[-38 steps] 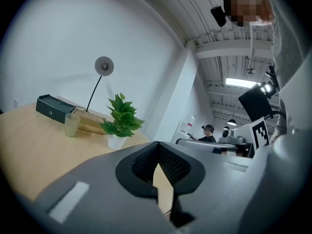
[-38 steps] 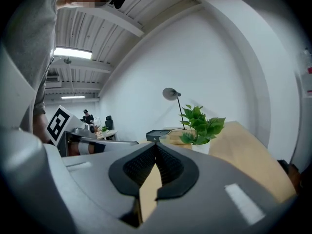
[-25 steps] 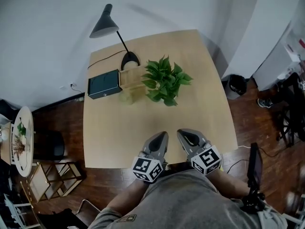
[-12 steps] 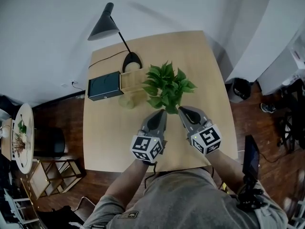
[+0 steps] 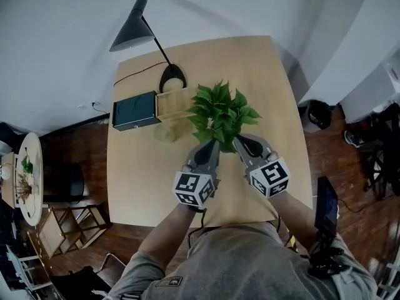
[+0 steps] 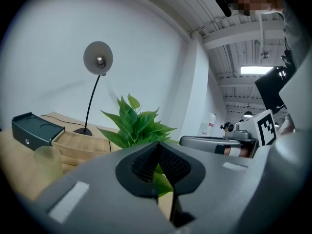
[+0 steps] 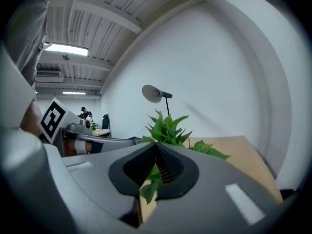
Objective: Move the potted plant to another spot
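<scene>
Plant [image 5: 220, 112] dead ahead between left gripper [image 5: 211, 146] and right gripper [image 5: 240, 144], both closed and empty, about equally near; pot probably hidden under leaves.

Pale wooden tabletop [image 5: 144, 186] fills the middle. A black desk lamp [image 5: 134, 31] stands at its eleven o'clock. At ten o'clock a dark green box [image 5: 135, 110] touches a light wooden tray [image 5: 172, 102], with a clear glass [image 5: 165, 132] at the tray's six. A round side table [image 5: 37, 152] sits off at nine, a black bin [image 5: 317, 113] at three.
</scene>
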Action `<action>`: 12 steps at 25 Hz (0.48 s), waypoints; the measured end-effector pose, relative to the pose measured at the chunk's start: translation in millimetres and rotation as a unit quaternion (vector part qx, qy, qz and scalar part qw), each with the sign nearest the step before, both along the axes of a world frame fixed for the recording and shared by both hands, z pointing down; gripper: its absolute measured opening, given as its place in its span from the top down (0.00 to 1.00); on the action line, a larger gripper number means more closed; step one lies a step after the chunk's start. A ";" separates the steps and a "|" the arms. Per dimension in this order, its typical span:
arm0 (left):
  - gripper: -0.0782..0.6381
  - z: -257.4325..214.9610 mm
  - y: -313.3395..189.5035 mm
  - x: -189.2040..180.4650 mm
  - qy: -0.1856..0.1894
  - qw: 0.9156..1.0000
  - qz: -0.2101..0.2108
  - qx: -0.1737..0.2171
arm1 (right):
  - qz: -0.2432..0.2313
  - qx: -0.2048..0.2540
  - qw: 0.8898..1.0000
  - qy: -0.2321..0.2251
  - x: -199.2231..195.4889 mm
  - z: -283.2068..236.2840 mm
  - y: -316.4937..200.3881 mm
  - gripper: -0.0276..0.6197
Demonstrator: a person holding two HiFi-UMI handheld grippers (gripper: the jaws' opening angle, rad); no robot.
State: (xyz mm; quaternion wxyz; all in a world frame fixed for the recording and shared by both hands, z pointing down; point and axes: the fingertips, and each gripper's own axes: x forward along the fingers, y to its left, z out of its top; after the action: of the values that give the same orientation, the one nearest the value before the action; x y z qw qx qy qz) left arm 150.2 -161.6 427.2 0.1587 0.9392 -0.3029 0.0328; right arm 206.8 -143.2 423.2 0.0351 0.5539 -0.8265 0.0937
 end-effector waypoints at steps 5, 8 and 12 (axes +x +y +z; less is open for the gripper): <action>0.89 42.3 0.6 -3.0 -0.033 0.999 -0.006 -0.029 | 0.003 -0.039 0.999 -0.004 8.3 38.8 4.5 0.95; 0.89 72.3 -0.8 -5.0 -0.050 0.997 -0.013 -0.056 | 0.002 -0.061 0.998 -0.002 12.6 64.8 7.4 0.95; 0.89 110.5 -1.5 -7.4 -0.070 0.993 -0.025 -0.089 | 0.006 -0.093 0.996 -0.007 21.5 101.3 8.8 0.95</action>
State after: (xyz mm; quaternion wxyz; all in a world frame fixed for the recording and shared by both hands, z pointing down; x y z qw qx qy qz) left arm 142.8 -163.2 537.7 0.2206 0.9090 -0.3325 0.1208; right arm 228.2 -134.4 524.4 0.0802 0.5522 -0.8114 0.1740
